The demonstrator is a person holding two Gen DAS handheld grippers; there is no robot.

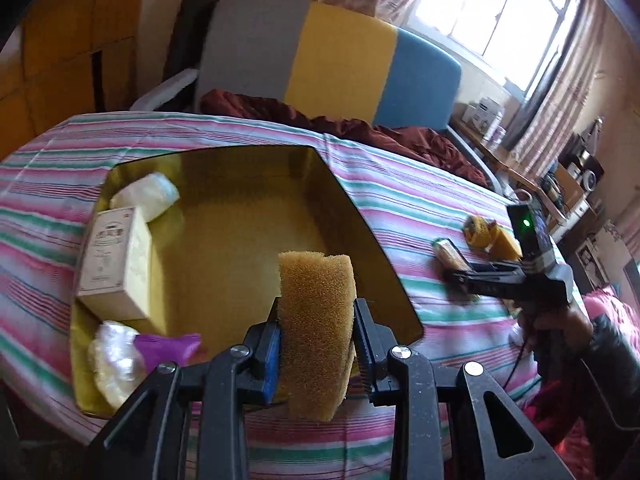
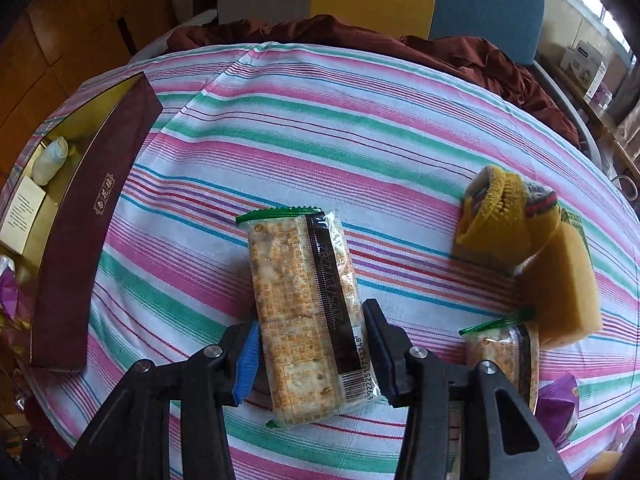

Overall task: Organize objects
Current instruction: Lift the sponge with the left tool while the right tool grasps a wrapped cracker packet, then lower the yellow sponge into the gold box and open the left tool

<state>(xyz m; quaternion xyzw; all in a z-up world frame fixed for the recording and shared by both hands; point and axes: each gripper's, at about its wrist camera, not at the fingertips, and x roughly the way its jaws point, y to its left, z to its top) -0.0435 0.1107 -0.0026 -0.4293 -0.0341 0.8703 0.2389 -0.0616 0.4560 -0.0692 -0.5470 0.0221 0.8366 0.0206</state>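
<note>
My left gripper (image 1: 316, 320) is shut on a yellow sponge (image 1: 316, 332), held upright above the near edge of the gold-lined box (image 1: 240, 248). The box also shows at the left of the right wrist view (image 2: 80, 216), dark red outside. My right gripper (image 2: 312, 328) is shut on a cracker packet (image 2: 304, 312) just above the striped cloth (image 2: 320, 120). It appears in the left wrist view (image 1: 452, 276) too, right of the box. In the box lie a cream carton (image 1: 116, 264), a white roll (image 1: 148, 194), a white bag (image 1: 114, 360) and a purple wrapper (image 1: 168, 346).
On the cloth to the right lie a yellow knitted sock (image 2: 504, 216), a second sponge (image 2: 560, 288), another cracker packet (image 2: 504, 356) and a purple packet (image 2: 560, 404). A dark red blanket (image 2: 440, 56) and a grey, yellow and blue headboard (image 1: 320, 56) lie beyond.
</note>
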